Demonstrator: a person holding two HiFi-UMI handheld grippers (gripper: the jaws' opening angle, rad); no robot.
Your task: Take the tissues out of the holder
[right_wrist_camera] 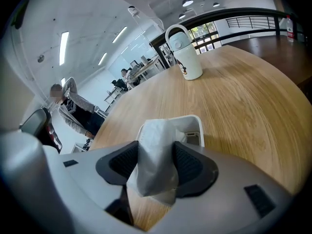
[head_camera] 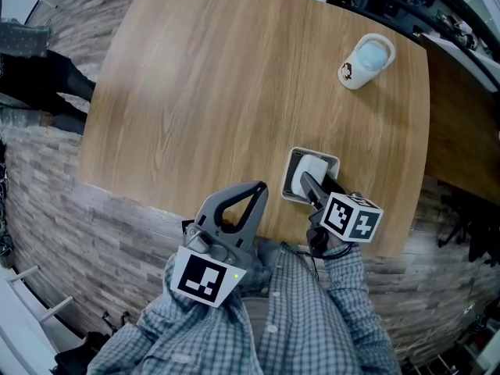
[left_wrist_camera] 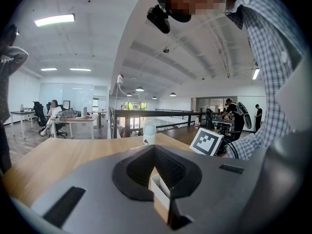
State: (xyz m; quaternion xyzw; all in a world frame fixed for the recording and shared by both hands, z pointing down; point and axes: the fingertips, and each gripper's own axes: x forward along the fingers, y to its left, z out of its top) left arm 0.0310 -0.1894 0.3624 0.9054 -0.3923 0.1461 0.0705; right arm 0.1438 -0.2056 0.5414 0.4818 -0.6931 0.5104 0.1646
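A white tissue holder (head_camera: 295, 180) stands near the front edge of the wooden table (head_camera: 211, 92). A white tissue (head_camera: 314, 166) sticks up out of it. My right gripper (head_camera: 307, 183) reaches over the holder from the front. In the right gripper view the tissue (right_wrist_camera: 155, 155) fills the gap between the two black pads (right_wrist_camera: 192, 165), which press on it just above the holder (right_wrist_camera: 196, 126). My left gripper (head_camera: 258, 187) hangs off the table's front edge to the left of the holder. Its tips meet and hold nothing.
A white mug with a pale blue lid (head_camera: 365, 61) stands at the table's far right, also seen ahead as the mug (right_wrist_camera: 185, 52). The table's front edge runs just under both grippers. A person (right_wrist_camera: 73, 106) stands on the floor beyond the left side.
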